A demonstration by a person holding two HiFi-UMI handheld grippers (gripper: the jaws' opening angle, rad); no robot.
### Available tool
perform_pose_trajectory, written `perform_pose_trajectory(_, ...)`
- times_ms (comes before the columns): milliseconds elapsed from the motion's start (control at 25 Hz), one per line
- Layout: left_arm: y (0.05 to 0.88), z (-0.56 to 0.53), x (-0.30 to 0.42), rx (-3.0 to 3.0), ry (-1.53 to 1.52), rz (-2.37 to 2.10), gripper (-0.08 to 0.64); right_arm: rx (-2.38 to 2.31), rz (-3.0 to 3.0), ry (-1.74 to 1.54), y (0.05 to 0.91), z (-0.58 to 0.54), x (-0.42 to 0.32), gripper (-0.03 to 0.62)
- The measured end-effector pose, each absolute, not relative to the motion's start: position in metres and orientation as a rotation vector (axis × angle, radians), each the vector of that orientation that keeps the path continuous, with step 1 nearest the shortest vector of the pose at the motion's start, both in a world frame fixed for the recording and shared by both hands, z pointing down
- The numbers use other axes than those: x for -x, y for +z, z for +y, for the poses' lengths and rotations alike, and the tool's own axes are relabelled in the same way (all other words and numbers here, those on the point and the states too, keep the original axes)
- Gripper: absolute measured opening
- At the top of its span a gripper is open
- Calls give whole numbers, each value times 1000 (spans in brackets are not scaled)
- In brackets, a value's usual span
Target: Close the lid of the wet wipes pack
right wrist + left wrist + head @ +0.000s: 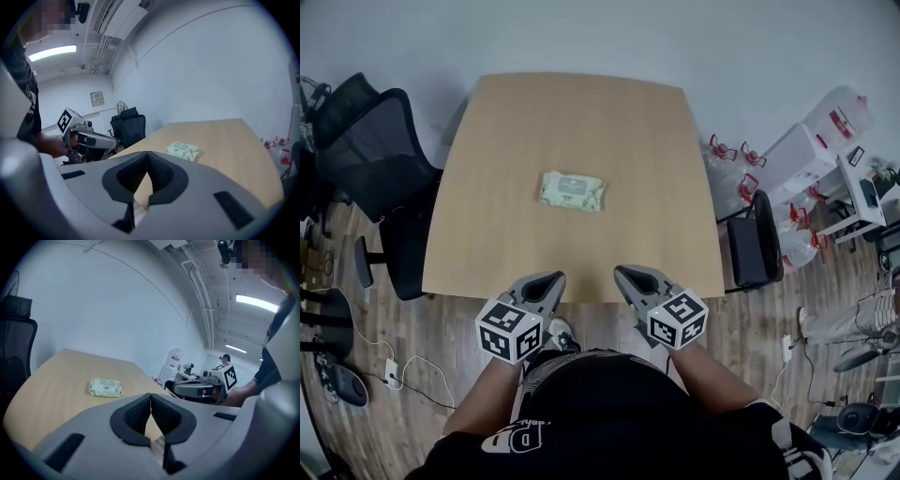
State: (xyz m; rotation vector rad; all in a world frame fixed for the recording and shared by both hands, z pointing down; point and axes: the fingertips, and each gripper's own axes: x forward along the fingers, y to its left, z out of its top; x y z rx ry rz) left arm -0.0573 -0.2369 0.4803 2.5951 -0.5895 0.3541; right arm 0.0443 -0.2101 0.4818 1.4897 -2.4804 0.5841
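A pale green wet wipes pack point(572, 190) lies flat near the middle of the wooden table point(581, 112), and its lid looks flat on top. It also shows in the left gripper view point(105, 387) and the right gripper view point(183, 151), well ahead of both jaws. My left gripper point(553, 278) hovers at the table's near edge, its pads point(140, 411) touching with nothing between them. My right gripper point(623, 273) hovers beside it, also shut and empty point(147, 153). Both point toward the pack and are well apart from it.
A black office chair point(375, 159) stands at the table's left side. A black chair point(755, 248) and several large water bottles point(806, 150) stand to the right. Cables and a power strip point(394, 370) lie on the wooden floor at the left.
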Motion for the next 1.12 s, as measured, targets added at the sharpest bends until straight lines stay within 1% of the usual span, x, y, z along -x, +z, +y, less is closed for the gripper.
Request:
perform_pose_trajectory(200,471,-182,44,-2613,352,-587,18,-1508,-2511,605,475,-155,-54,5)
perform_pose_trajectory(600,462,-102,46,-2626,364,-640,18,-1537,-2574,640,471,-66,-55,3)
perform_pose_trajectory(880,464,-77,57,-2637,412,-656,18,-1540,-2583,630,471,-38,-52,4)
perform_pose_trajectory(1120,453,-79,62,-2672,411,-622,18,-1588,-2564,625,466,-33,-44,3)
